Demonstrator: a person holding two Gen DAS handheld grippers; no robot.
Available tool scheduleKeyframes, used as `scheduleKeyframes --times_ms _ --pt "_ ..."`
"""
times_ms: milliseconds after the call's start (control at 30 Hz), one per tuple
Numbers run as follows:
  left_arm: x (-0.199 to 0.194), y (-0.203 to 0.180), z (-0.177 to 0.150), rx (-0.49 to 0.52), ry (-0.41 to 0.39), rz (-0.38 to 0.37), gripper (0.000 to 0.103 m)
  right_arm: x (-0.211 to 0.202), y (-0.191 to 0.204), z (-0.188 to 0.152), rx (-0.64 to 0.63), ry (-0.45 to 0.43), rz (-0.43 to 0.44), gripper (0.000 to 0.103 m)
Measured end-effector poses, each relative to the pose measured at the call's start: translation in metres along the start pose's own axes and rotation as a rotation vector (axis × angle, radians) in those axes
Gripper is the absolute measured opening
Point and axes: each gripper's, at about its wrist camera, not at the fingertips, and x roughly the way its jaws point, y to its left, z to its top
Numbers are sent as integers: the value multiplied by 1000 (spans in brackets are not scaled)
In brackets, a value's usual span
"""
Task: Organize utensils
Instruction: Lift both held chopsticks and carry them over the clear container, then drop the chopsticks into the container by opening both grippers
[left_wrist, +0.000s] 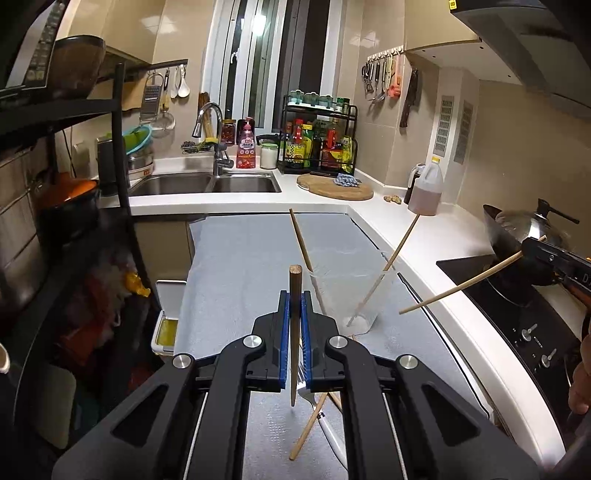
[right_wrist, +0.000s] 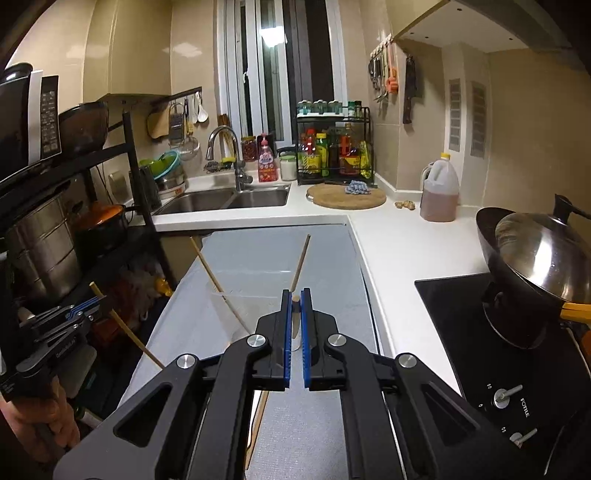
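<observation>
A clear plastic cup (left_wrist: 349, 295) stands on the grey mat (left_wrist: 240, 266) with two wooden chopsticks in it, one leaning left (left_wrist: 301, 243) and one leaning right (left_wrist: 399, 247). My left gripper (left_wrist: 294, 306) is shut on a dark wooden chopstick (left_wrist: 294, 332), held upright above the mat, just left of the cup. My right gripper (right_wrist: 294, 306) is shut on a light chopstick (right_wrist: 294, 301), seen end-on; in the left wrist view that chopstick (left_wrist: 461, 286) slants down towards the cup. A fork (left_wrist: 308, 393) and another chopstick (left_wrist: 308, 424) lie on the mat below the left gripper. The cup (right_wrist: 236, 310) shows in the right wrist view too.
A wok with a steel lid (right_wrist: 532, 251) sits on the black cooktop (right_wrist: 461, 306) at the right. A sink (left_wrist: 207, 182), a round cutting board (left_wrist: 334, 186), an oil jug (left_wrist: 426, 188) and a spice rack (left_wrist: 319, 140) stand at the back. A black shelf (left_wrist: 122, 140) stands at the left.
</observation>
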Motion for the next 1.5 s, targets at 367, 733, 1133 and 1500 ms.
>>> scheduleKeyframes --times_ms 367,733,1133,1500 --pt "3 -4 7 9 4 -9 6 6 7 3 -17 21 16 5" --pt "10 -11 20 29 35 -30 6 8 16 18 -49 12 29 5" --pt "19 -12 112 16 -3 -101 6 -6 7 95 -46 -99 69 5" --pt "65 -28 160 -7 -49 -129 6 42 9 130 -7 -127 120 5"
